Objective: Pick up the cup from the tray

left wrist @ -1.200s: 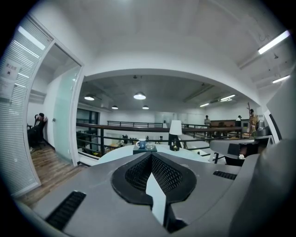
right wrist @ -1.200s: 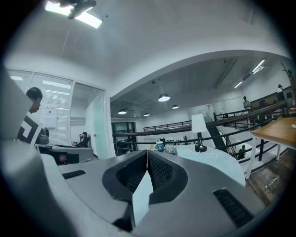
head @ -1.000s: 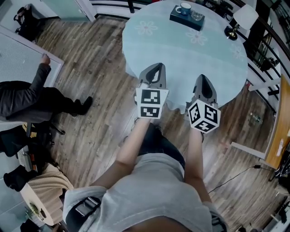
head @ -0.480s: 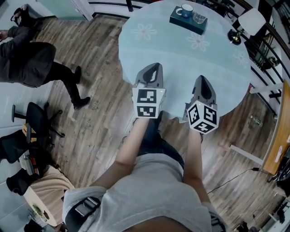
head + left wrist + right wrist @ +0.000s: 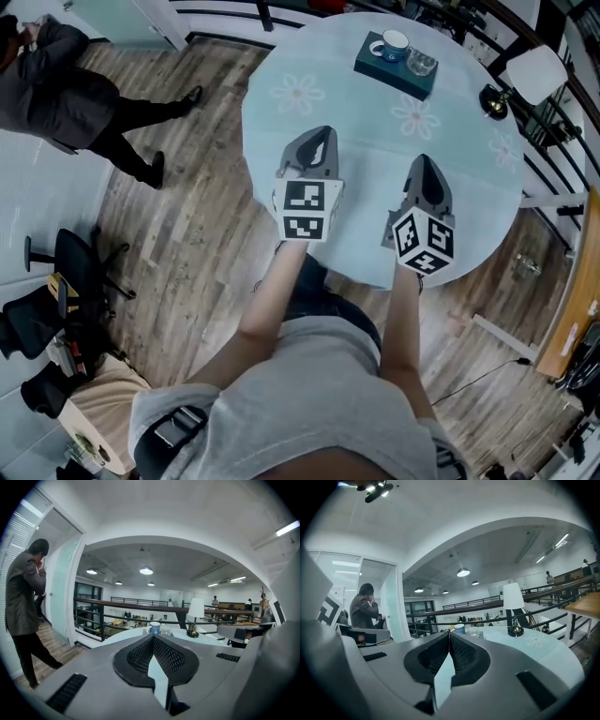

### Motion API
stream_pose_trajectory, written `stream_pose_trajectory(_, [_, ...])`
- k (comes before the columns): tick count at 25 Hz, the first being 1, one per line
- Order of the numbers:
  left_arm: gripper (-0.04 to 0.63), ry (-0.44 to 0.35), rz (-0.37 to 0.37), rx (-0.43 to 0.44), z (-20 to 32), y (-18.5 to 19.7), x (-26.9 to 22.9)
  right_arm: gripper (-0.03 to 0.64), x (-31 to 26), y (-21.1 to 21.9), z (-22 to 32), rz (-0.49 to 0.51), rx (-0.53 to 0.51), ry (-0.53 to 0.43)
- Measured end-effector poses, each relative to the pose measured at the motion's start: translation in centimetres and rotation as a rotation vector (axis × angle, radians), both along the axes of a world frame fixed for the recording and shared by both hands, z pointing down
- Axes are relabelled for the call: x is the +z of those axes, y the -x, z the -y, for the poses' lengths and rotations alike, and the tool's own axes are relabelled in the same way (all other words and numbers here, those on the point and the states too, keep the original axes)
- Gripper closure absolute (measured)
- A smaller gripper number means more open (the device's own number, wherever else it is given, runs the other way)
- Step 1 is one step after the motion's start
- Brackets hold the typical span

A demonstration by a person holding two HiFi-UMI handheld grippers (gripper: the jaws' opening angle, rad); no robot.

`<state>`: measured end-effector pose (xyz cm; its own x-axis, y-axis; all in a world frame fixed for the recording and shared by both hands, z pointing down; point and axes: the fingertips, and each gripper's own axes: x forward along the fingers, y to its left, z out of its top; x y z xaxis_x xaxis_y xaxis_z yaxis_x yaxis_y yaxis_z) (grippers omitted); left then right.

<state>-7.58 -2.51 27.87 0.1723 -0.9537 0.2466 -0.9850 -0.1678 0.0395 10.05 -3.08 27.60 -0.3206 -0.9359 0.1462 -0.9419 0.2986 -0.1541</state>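
Observation:
A blue-and-white cup (image 5: 391, 43) stands on a dark tray (image 5: 396, 66) at the far side of the round pale-blue table (image 5: 375, 141), with a clear glass (image 5: 421, 63) beside it on the same tray. My left gripper (image 5: 319, 138) hovers over the table's near left part, shut and empty. The right gripper (image 5: 424, 165) sits over the near right part, shut too, nothing in it. Both are well short of the tray. In the left gripper view the cup (image 5: 154, 627) shows just past the closed tips (image 5: 153, 636); the right gripper view has the cup (image 5: 459, 628) beyond its tips (image 5: 449, 633).
A white-shaded lamp (image 5: 525, 80) on a dark base stands at the table's right rim. A person in dark clothes (image 5: 66, 89) walks on the wood floor to the left. An office chair (image 5: 70, 272) is at the lower left. A railing (image 5: 117, 611) runs behind the table.
The view has shifted toward the table, so the tray and cup sit lower in the head view. The person on the left has stood up and walked away. Both grippers stay shut.

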Motion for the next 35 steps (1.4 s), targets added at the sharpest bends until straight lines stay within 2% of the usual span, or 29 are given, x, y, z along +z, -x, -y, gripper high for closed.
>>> stream_pose_trajectory(4, [0.589, 0.01, 0.005, 0.015, 4.5, 0.9, 0.0, 0.609, 0.0, 1.0, 4.3, 0.019, 0.004, 0.005])
stream_pose_trajectory(11, [0.589, 0.034, -0.002, 0.052, 11.9, 2.6, 1.1, 0.609, 1.2, 2.0, 10.8, -0.012, 0.002, 0.034])
stream_pose_trajectory(19, [0.589, 0.067, 0.055, 0.146, 19.9, 2.3, 3.6, 0.609, 4.2, 2.4, 17.7, -0.026, -0.005, 0.086])
stream_pose_trajectory(24, [0.589, 0.082, 0.076, 0.198, 23.9, 1.5, 5.3, 0.609, 5.2, 2.7, 20.6, -0.032, -0.063, 0.112])
stream_pose_trajectory(27, [0.589, 0.094, 0.08, 0.232, 25.5, 0.7, 6.1, 0.609, 5.1, 3.1, 22.2, -0.088, -0.106, 0.096])
stream_pose_trajectory(32, [0.589, 0.088, 0.063, 0.27, 27.9, -0.3, 6.7, 0.609, 5.1, 3.9, 25.4, -0.085, -0.178, 0.088])
stream_pose_trajectory(35, [0.589, 0.091, 0.06, 0.312, 29.5, -0.8, 7.6, 0.607, 5.6, 3.8, 27.2, -0.125, -0.219, 0.081])
